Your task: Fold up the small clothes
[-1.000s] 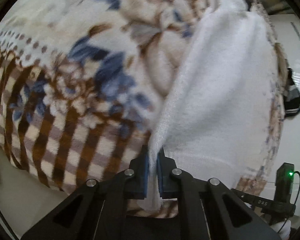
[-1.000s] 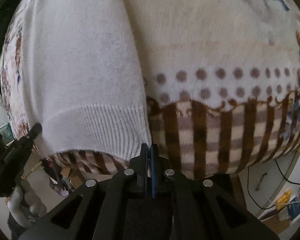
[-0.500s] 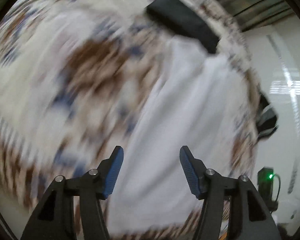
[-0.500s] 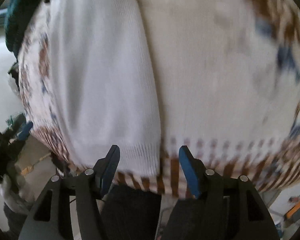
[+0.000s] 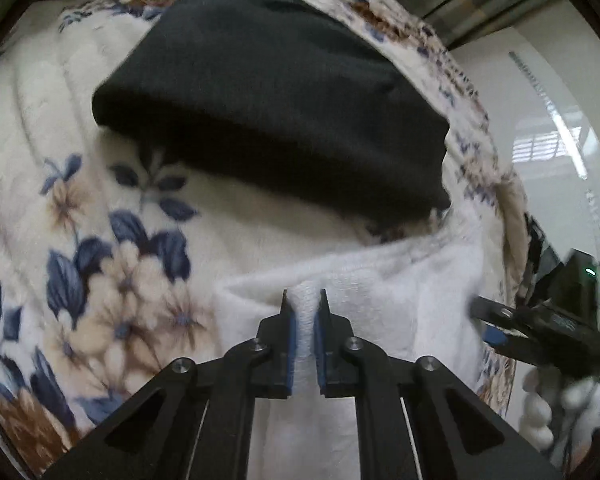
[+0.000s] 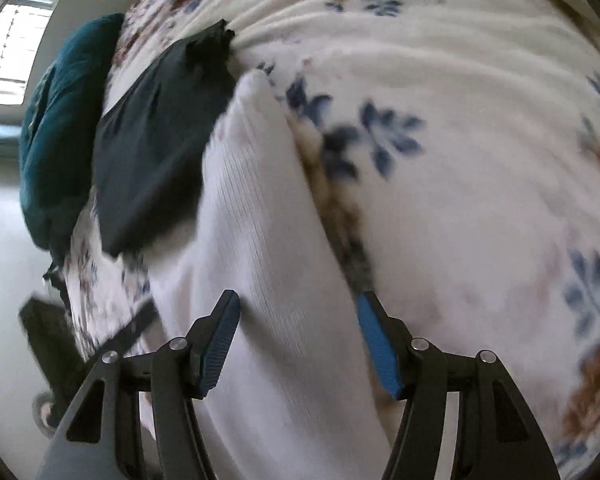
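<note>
A white knitted garment [image 5: 384, 308] lies on the floral blanket [image 5: 100, 240], just below a folded black garment [image 5: 280, 100]. My left gripper [image 5: 303, 300] is shut on a pinched ridge of the white garment at its far edge. In the right wrist view the white garment [image 6: 260, 220] runs up as a long strip between and beyond the blue pads. My right gripper [image 6: 298, 300] hangs open over it, and its pads are not pressing on the cloth. The right gripper also shows at the right edge of the left wrist view [image 5: 490, 326].
A folded black garment [image 6: 156, 152] and a teal garment [image 6: 56, 132] lie at the blanket's [image 6: 460, 160] left edge in the right wrist view. Beyond that edge is pale floor. A small black device with a green light [image 5: 580, 280] stands off the blanket's right side.
Both grippers let go of the white garment's ribbed end, opened, and swept along it to the end by the black garment. The left has shut on the cloth there; the right stays open.
</note>
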